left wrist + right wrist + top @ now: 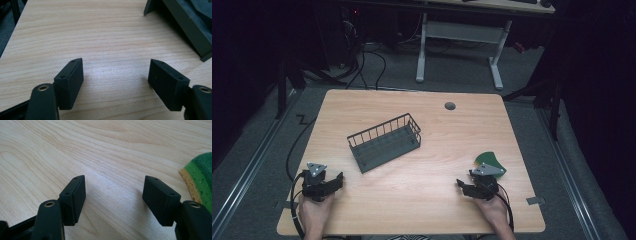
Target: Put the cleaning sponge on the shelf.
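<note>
A: Near edge first. Left gripper [323,182] by the table's [422,107] near-left corner, jaws spread, nothing between them. Right gripper [476,187] toward the near-right corner, also released and empty.

B: The sponge [490,162]?

A: Just beyond the right gripper, near the right edge. From above it's plain green; the right gripper view adds a yellow underlayer.

B: Farther back?

A: Wire basket [385,142], mid-table, empty. The left gripper view catches its dark corner.
</note>
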Demonstrator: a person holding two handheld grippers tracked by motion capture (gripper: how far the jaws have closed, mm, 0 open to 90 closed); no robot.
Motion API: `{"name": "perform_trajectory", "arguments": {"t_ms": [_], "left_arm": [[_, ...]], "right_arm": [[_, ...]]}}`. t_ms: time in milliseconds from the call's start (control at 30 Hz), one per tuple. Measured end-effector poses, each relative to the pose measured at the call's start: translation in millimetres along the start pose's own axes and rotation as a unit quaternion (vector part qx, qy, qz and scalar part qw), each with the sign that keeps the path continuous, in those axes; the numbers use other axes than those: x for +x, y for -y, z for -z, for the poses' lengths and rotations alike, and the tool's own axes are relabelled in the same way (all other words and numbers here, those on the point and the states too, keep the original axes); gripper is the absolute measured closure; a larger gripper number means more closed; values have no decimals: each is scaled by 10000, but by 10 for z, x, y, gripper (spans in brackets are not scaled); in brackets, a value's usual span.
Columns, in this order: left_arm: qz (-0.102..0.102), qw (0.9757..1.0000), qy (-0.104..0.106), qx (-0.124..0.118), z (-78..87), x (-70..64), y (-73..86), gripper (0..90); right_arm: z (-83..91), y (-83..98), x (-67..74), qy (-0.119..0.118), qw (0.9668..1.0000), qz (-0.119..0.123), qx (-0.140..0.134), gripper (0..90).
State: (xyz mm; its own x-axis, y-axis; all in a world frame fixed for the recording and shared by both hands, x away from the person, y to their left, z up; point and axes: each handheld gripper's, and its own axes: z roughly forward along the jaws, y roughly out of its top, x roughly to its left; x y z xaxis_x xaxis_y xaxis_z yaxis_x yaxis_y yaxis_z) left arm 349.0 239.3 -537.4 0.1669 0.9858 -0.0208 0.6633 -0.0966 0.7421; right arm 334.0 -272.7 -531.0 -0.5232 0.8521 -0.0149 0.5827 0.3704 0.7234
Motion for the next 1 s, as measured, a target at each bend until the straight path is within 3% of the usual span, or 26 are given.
{"name": "perform_trajectory", "arguments": {"t_ms": [200, 333, 433, 567, 733, 1000], "left_arm": [[-63, 10000, 50, 4, 0, -2, -2, 293], [73, 9998, 191, -21, 6, 5, -10, 307], [122, 9997, 223, -28, 20, -1, -10, 312], [132, 9996, 258, 41, 38, -36, -18, 294], [186, 9993, 325, -71, 122, -60, -60, 304], [180, 9984, 520, -120, 265, -96, -184, 359]], "right_arm": [[-3, -3, 3, 5, 10000, -2, 2, 349], [-1, -5, 1, 41, 10000, -61, -23, 381], [5, -11, -38, -69, 9995, -294, -60, 417], [-2, -33, -40, -164, 9993, -338, -45, 437], [1, -124, -33, -405, 9983, -400, -83, 471], [-18, -305, -51, -572, 9974, -411, -147, 487]]}}
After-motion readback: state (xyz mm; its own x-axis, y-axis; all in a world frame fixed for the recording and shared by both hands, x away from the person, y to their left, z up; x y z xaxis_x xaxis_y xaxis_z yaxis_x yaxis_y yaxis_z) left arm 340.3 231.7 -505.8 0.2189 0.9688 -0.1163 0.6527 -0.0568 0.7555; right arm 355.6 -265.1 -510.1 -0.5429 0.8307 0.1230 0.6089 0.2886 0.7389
